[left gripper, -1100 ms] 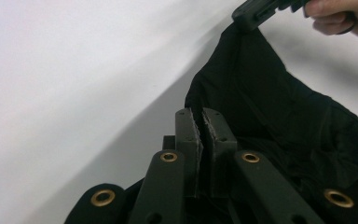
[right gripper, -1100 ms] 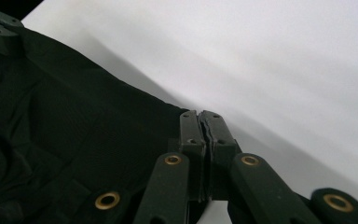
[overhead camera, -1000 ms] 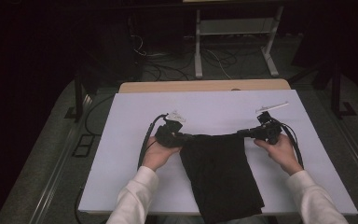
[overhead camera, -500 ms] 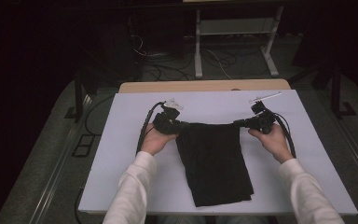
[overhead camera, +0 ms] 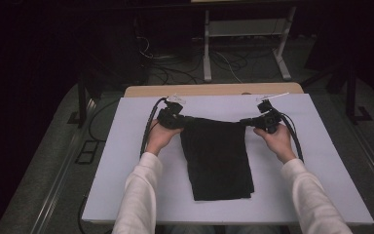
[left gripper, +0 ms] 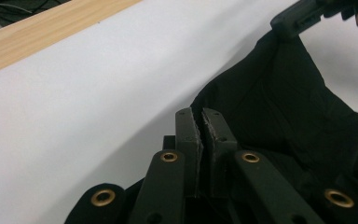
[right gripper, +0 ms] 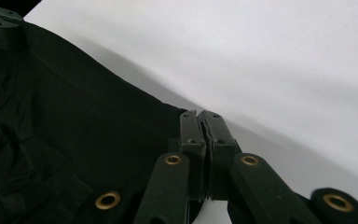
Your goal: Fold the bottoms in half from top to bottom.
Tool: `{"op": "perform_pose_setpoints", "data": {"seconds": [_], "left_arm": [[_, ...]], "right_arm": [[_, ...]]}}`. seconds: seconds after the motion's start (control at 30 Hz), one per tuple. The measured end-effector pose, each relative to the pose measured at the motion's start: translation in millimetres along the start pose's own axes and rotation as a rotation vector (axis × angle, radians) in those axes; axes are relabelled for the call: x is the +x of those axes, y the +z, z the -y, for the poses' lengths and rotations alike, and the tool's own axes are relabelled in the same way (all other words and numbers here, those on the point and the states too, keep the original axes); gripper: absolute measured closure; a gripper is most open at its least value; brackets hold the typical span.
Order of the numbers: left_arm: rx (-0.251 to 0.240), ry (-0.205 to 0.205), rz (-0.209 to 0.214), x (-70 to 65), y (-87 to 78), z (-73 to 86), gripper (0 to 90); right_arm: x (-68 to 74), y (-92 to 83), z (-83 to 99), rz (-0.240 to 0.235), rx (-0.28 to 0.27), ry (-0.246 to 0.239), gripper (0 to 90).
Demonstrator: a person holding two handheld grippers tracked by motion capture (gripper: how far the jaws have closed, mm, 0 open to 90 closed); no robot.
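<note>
Centrally in the high view, a black cloth point(overhead camera: 217, 158) lies on the white table cover point(overhead camera: 126, 161), folded into a long, roughly rectangular shape, matte and softly creased, its lower edge reaching toward the bottom of the frame. The left gripper point(overhead camera: 181, 119) is clenched on the cloth's upper left corner, and the right gripper point(overhead camera: 246, 122) is clenched on its upper right corner, so the top edge sags slightly between them. A pale wooden table edge point(overhead camera: 209, 90) shows above the cover. No readable writing is visible.
</note>
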State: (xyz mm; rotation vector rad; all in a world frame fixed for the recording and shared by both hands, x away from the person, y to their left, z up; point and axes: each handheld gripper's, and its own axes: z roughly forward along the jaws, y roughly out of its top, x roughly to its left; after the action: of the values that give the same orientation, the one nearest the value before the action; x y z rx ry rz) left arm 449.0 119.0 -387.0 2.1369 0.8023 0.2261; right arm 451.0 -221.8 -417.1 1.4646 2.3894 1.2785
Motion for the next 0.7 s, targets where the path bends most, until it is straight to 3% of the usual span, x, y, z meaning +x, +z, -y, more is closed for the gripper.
{"op": "perform_pose_setpoints", "data": {"seconds": [0.17,0.7], "left_arm": [[0.006,0.007,-0.03,7.7,10.4,-4.1,85.3],[-0.012,-0.108,-0.074,35.8,36.7,3.0,85.3]], "right_arm": [[-6.5,10.6,-1.8,0.014,-0.015,0.022,86.3],[-21.6,29.1,-4.4,0.033,-0.049,0.073,86.3]]}}
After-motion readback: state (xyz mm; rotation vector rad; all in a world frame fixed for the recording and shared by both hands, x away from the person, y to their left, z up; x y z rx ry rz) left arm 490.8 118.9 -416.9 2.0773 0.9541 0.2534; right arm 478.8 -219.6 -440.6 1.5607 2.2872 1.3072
